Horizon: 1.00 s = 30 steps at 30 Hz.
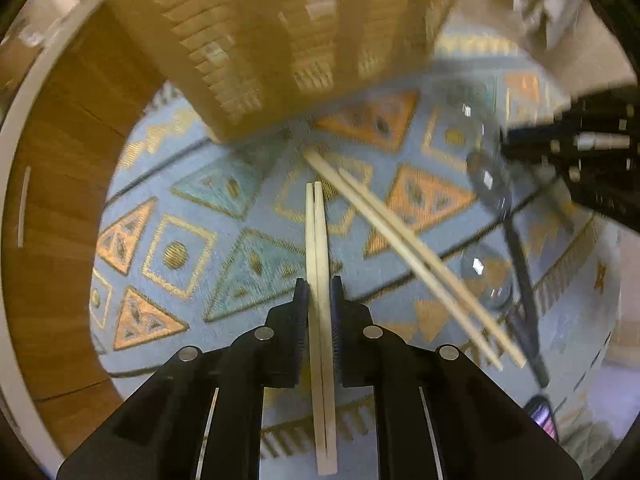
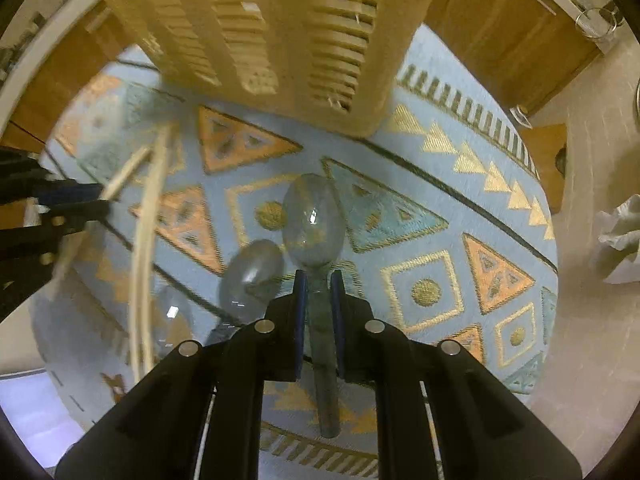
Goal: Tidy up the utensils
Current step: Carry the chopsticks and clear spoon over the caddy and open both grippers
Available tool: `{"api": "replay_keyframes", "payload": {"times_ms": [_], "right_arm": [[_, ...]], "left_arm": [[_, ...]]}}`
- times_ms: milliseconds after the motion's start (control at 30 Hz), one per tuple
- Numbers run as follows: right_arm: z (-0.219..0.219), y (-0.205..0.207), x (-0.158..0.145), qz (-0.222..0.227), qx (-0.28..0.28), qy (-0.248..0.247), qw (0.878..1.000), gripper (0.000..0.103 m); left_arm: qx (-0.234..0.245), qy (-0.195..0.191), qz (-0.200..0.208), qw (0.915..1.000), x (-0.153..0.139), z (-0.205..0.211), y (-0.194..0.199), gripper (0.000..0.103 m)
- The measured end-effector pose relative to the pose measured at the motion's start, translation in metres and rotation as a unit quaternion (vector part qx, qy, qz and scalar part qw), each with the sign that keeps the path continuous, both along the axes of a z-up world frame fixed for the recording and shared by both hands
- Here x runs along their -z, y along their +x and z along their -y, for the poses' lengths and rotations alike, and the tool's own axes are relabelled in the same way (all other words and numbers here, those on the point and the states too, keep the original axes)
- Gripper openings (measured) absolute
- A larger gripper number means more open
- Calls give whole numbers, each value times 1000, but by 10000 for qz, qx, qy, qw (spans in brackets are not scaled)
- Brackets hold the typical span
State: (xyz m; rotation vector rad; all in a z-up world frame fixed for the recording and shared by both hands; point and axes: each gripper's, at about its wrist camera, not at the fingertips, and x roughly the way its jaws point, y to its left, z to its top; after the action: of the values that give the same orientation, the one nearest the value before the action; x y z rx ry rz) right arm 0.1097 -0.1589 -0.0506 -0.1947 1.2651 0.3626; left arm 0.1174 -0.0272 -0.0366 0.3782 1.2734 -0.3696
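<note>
My left gripper (image 1: 319, 286) is shut on a pair of pale wooden chopsticks (image 1: 318, 248) and holds them above the patterned blue mat (image 1: 180, 208). A second pair of chopsticks (image 1: 416, 256) lies on the mat to the right. My right gripper (image 2: 319, 280) is shut on the handle of a clear plastic spoon (image 2: 314, 224), bowl pointing forward. Two more clear spoons (image 2: 252, 272) lie on the mat to its left. The bamboo organizer tray (image 1: 280, 40) stands at the far edge, also in the right wrist view (image 2: 280, 32). The right gripper shows in the left wrist view (image 1: 508, 142).
Wooden cabinet fronts (image 1: 60, 160) stand to the left. A crumpled white cloth (image 2: 620, 236) lies on the beige surface at the right. A glass (image 2: 598, 24) stands on a counter at top right. A phone (image 1: 544, 416) lies near the mat's right edge.
</note>
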Motion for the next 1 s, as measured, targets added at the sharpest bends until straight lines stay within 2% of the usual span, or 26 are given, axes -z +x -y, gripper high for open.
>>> {"api": "replay_keyframes", "payload": {"times_ms": [67,133,167,267,367,400,467,567,633,667,733,767,833,900,933,1000], "right_arm": [[7,-17,-20,349,74,454,9983,10],[17,-32,-35,632,94,783,9949,10],[22,-41,-43,831,111,972,9917,10],[34,-60,-68,1260,120,1446,9814,10],[46,-67,-98,1696,126,1795,9689,10],[50,-69,-111,1880,119,1905,9634,10],[56,-69,-133,2157,123,2124,9530,10],[58,-70,-164,2580,139,2407,9356,10],[58,-69,-184,2855,143,2502,9250,10],[56,-67,-196,3045,157,2535,9180,10],[54,-61,-212,3324,200,2553,9077,10],[53,-58,-218,3421,216,2556,9040,10],[50,-51,-226,3750,350,2462,8931,10],[46,-40,-228,4060,526,2238,8845,10],[44,-29,-226,4076,617,2237,8832,10],[42,-12,-220,4154,747,2190,8797,10]], "left_arm": [[-268,-466,401,9977,-15,-12,-9,9],[-491,-936,694,9920,-29,-24,-18,9],[-514,-1178,1044,9862,-42,-29,-27,9],[-564,-1467,1667,9734,-67,-35,-43,9],[-623,-1764,2344,9540,-99,-35,-61,9],[-654,-1861,2674,9432,-115,-35,-67,9],[-719,-1979,3036,9293,-132,-35,-74,9],[-801,-2206,3653,9008,-164,-38,-80,9],[-861,-2305,4086,8789,-186,-33,-82,9],[-884,-2340,4222,8713,-195,-33,-83,9],[-950,-2381,4634,8483,-213,-29,-80,9],[-1025,-2253,4957,8325,-218,-26,-79,9],[-1109,-2110,5343,8110,-227,-16,-80,9],[-1237,-2248,5497,7950,-229,-14,-68,9],[-1290,-2272,5527,7914,-228,-13,-61,9],[-1378,-2473,5424,7909,-224,-14,-44,9]]}}
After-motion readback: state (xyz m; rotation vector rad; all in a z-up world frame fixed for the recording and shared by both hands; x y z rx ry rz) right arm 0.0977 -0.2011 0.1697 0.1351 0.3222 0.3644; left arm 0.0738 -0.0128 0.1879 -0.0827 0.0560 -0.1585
